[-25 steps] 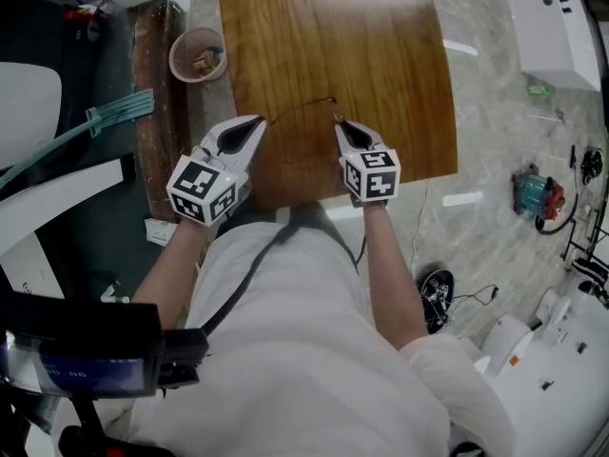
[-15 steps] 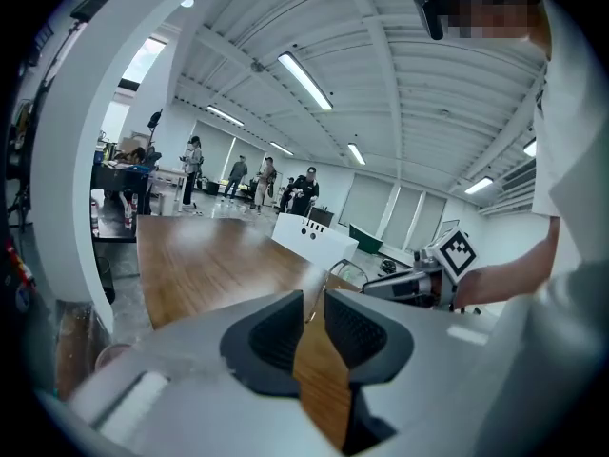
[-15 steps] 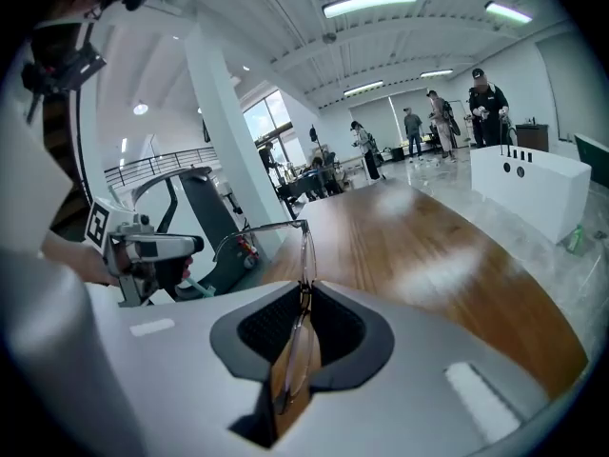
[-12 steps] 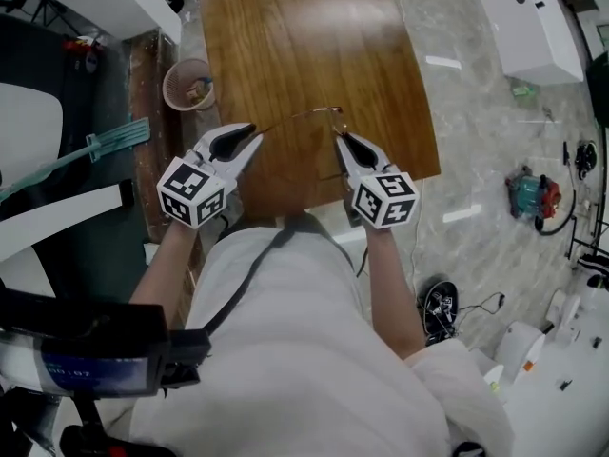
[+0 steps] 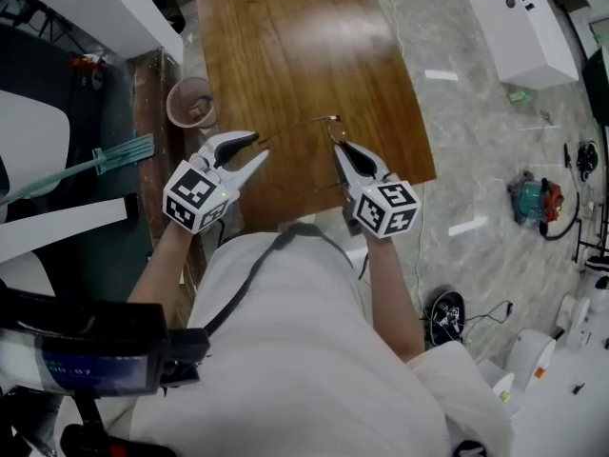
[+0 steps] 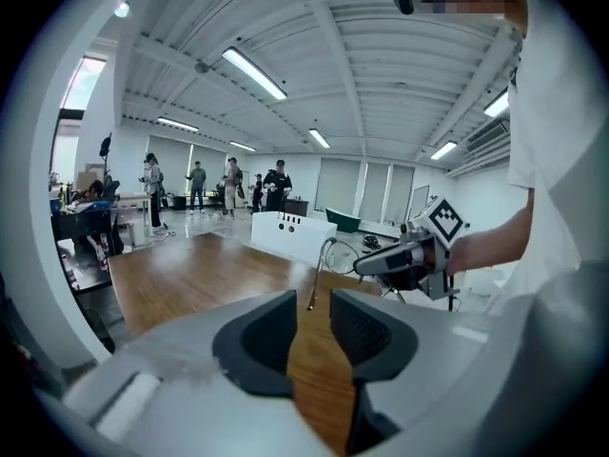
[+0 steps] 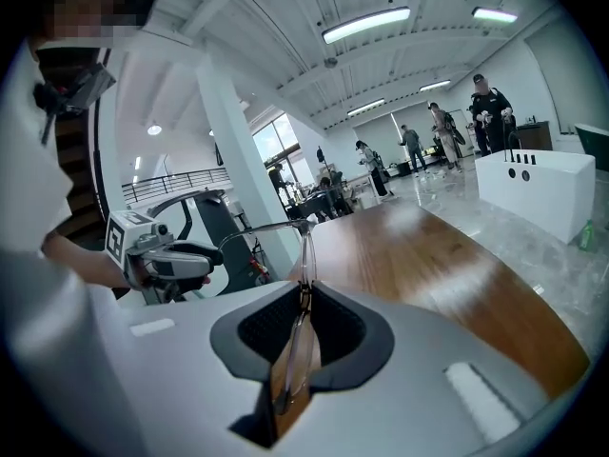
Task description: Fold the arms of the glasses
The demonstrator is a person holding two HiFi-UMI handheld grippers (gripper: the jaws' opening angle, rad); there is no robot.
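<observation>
Brown wooden tabletop (image 5: 314, 46), with the thin wire-rimmed clear glasses (image 5: 303, 122) held above it. Right gripper view shows the right gripper (image 7: 304, 301) clamped on the lens. Left gripper view shows the left gripper (image 6: 311, 307) has just been opening: jaws apart, arm tip just ahead, untouched.

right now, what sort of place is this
Probably an open lab or workshop hall: strip lights on a bare ceiling, people standing about, cables and gear on the floor.
</observation>
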